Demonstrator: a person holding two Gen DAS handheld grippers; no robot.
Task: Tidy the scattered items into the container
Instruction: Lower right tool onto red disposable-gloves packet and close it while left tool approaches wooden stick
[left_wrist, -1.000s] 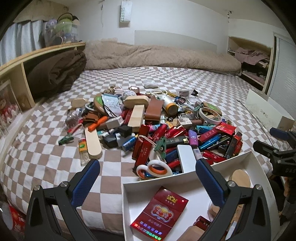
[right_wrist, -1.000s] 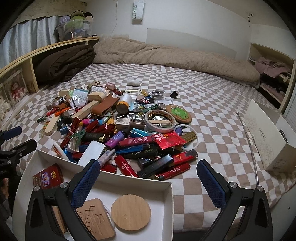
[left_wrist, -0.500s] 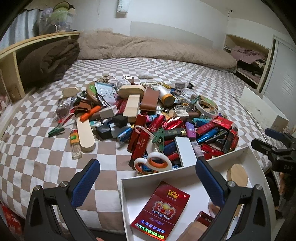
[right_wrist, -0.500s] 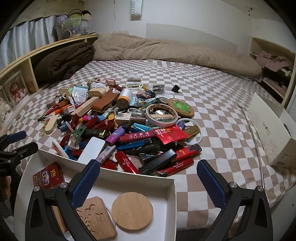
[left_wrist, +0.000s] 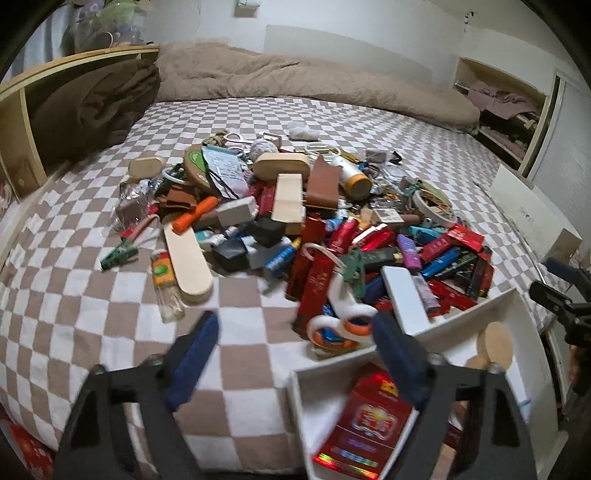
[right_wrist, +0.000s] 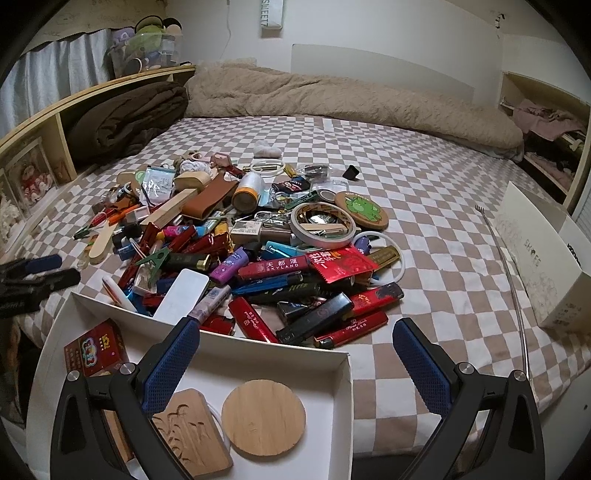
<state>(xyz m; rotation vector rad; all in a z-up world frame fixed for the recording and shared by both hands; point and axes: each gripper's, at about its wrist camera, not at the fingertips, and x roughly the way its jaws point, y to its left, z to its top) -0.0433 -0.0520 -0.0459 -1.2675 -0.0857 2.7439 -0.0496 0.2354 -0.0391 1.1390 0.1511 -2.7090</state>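
A heap of small items (left_wrist: 332, 229) (right_wrist: 258, 240) lies on the checked bedspread: lighters, red boxes, tape rolls, wooden pieces. A white box (left_wrist: 436, 332) (right_wrist: 258, 343) stands at the near edge and holds a red packet (left_wrist: 364, 424) (right_wrist: 94, 350) and wooden coasters (right_wrist: 264, 417). My left gripper (left_wrist: 295, 332) hangs over the bedspread just left of white-and-orange scissors (left_wrist: 340, 321). Its jaws are closing with nothing between them. My right gripper (right_wrist: 295, 339) stands open and empty over the box's far wall.
A beige duvet (right_wrist: 351, 103) lies along the far side. A brown blanket (left_wrist: 92, 107) sits in the left shelf. A white shoe box (right_wrist: 543, 251) and a thin metal back-scratcher (right_wrist: 509, 266) lie at the right.
My left gripper has moved forward and left, tilting further down, and its blue fingers have drawn closer together. The right gripper has stayed put.
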